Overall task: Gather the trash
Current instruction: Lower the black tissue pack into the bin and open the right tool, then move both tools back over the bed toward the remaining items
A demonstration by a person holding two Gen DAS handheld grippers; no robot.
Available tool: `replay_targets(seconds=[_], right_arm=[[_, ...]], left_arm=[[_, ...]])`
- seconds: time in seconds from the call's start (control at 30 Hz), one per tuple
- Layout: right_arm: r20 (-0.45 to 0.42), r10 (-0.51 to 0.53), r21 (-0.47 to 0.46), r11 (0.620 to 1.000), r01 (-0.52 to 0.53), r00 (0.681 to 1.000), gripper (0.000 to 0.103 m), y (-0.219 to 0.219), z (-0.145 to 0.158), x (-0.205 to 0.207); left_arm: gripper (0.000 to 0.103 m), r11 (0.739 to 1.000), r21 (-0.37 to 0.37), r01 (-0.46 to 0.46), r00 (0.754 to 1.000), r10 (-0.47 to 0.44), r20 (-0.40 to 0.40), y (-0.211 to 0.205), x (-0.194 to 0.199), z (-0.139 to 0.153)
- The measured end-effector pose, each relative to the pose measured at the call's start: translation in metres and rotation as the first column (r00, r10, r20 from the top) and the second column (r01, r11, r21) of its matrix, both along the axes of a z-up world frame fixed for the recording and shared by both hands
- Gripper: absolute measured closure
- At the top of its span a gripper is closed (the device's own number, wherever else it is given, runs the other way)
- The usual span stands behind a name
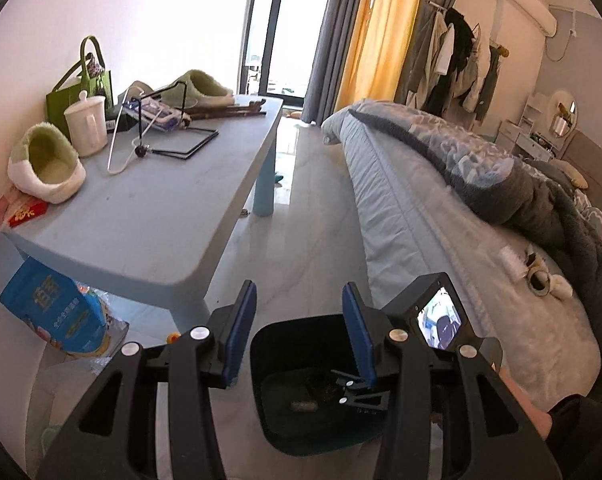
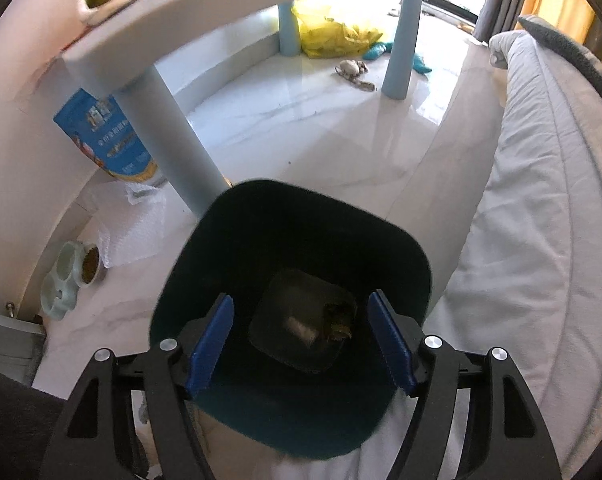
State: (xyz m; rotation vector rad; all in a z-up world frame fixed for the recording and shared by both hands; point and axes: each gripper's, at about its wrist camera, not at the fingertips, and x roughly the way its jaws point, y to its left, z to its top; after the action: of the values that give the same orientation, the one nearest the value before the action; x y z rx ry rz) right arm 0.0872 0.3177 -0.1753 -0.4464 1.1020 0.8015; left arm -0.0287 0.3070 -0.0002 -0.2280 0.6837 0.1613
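Trash, a few small scraps (image 2: 301,326), lies at the bottom of the dark teal plastic bin (image 2: 405,240) on the floor beside the bed (image 2: 541,240). Both the right hand-held gripper (image 2: 301,344) and the left hand-held gripper (image 1: 299,334) hang above it, jaws apart and empty. The bin looks light, stiff and smooth, so its rim is probably the best hold.

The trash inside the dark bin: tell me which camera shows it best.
The right wrist view. It looks straight down into the dark bin, so the scraps on its floor show between the open fingers. The left wrist view sees the bin at a slant; the right gripper hides much of the floor.
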Motion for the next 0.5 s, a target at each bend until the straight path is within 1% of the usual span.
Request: replay_targets(seconds=[0.13,0.27,0.37,0.5], right_arm=[[0.047,0.015,0.055,0.998,-0.018,0.999,0.032,-0.010,0.030,-0.007],[0.103,0.027,0.101,0.994,-0.038,0.994,0.032,-0.026,0.059,-0.010],[0.133,0.016,0.128,0.991,-0.033,0.991,0.032,-0.042,0.075,-0.010],[0.180,-0.011,0.170,0.985,-0.020,0.984,0.031,-0.066,0.097,-0.008]], left_arm=[[0.056,1.000,0.007,0.011,0.999,-0.011,0.031,-0.009,0.003,0.012],[0.051,1.000,0.018,0.026,0.998,-0.027,0.054,-0.021,0.007,0.021],[0.050,0.999,0.020,0.042,0.997,-0.043,0.067,-0.032,0.012,0.026],[0.044,0.997,0.026,0.078,0.994,-0.080,0.081,-0.054,0.022,0.029]])
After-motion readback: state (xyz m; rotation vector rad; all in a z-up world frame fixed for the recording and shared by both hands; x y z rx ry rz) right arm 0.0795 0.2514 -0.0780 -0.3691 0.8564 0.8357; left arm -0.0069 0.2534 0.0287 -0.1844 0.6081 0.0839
